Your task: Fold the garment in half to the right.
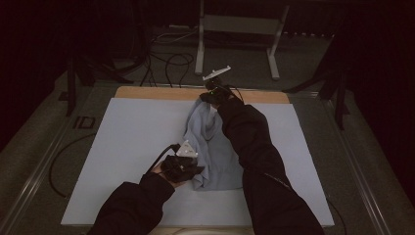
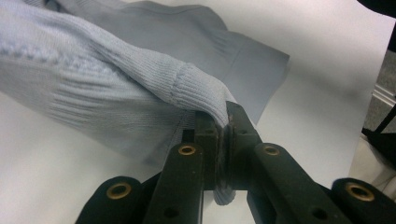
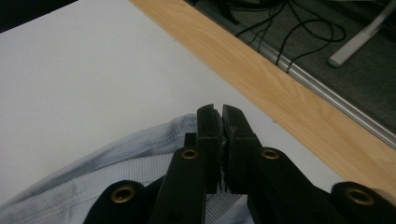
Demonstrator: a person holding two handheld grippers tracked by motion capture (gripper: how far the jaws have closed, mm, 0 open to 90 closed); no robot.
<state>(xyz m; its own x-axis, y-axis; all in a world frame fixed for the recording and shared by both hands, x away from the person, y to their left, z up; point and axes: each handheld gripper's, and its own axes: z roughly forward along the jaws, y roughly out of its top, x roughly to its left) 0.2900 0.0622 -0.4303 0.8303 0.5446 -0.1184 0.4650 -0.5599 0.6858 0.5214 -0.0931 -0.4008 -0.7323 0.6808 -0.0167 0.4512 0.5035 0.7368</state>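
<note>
Sweater (image 1: 213, 152) right side hidden under right sleeve (image 1: 259, 156); cuff tip hidden inside left hand-held gripper (image 2: 223, 135) jaws.

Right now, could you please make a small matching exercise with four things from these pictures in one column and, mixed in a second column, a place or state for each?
Things:
1. left gripper
2. right gripper
3. sweater
4. cables

Places or states:
A. on the floor beyond the table
B. shut on the ribbed cuff near the person
C. light blue, stretched between two grippers over the white table top
D. shut on the cloth near the wooden far edge

Pairs: 1-B, 2-D, 3-C, 4-A
</note>
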